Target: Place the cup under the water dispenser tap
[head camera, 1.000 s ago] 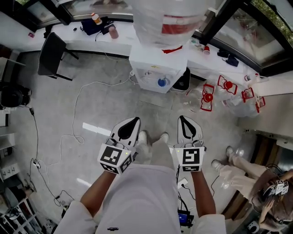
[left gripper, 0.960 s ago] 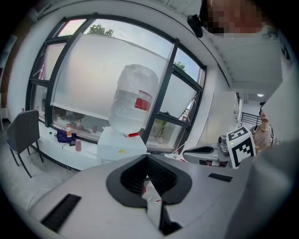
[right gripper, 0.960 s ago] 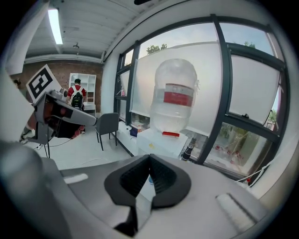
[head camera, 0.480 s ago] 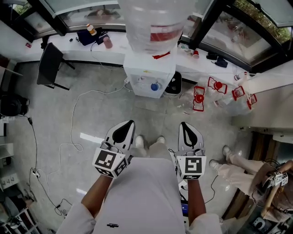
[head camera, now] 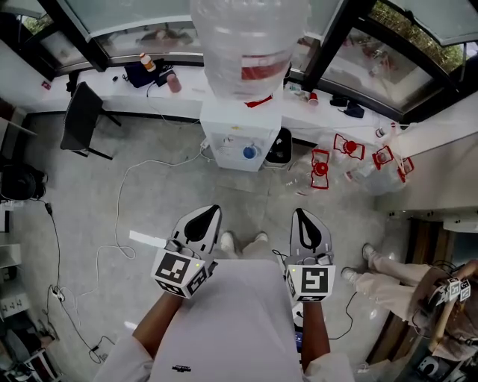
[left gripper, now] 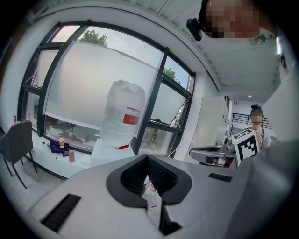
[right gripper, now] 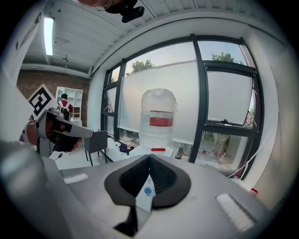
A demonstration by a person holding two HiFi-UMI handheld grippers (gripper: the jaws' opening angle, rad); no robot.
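Well back from water dispenser [head camera: 243, 138], left gripper [head camera: 211, 212] and right gripper [head camera: 302, 215] hover, both jaw pairs pressed together, empty. Step: likely approach. Next: find, grasp cup.

Water dispenser [head camera: 240, 142] before counter [head camera: 112, 91]; chair [head camera: 79, 112] left; jugs [head camera: 320, 167] right.

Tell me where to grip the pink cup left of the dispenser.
I'd take the pink cup across its side wall, about mid-height, coming level from the room side: it stands upright on the counter with the window behind. Keep clear of the dark bag beside it.
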